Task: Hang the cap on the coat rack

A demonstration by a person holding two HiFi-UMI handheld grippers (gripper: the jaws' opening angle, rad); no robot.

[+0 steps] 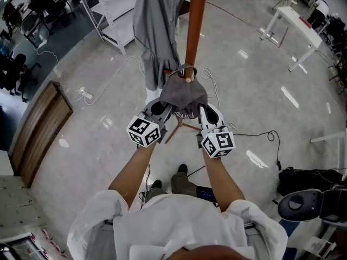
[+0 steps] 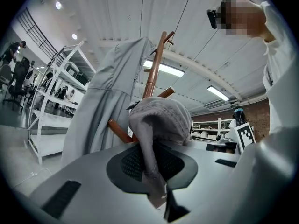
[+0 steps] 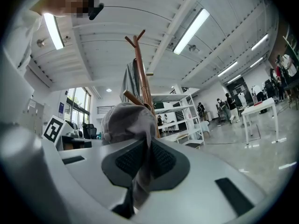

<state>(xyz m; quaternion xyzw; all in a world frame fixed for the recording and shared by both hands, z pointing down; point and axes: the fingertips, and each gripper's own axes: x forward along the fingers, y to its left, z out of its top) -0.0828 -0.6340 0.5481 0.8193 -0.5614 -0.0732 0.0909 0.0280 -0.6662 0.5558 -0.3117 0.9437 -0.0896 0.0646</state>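
A grey cap (image 1: 181, 95) hangs stretched between both grippers, right up against the wooden coat rack pole (image 1: 194, 26). My left gripper (image 1: 158, 110) is shut on the cap's left edge, where the grey fabric (image 2: 154, 162) is pinched between the jaws. On the other side my right gripper (image 1: 206, 112) is shut on the cap's right edge, cloth (image 3: 140, 171) clamped there too. The cap's crown (image 2: 163, 118) sits over a lower peg (image 2: 119, 130) of the rack. From the right gripper view the cap (image 3: 126, 120) covers the pole's lower part (image 3: 144, 85).
A grey garment (image 1: 157, 31) hangs on the rack's left side. White shelving (image 1: 111, 10) stands behind, a white table (image 1: 293, 31) at the far right, a wooden board (image 1: 38, 129) at the left. Cables (image 1: 255, 137) lie on the floor near the rack's feet (image 1: 181, 126).
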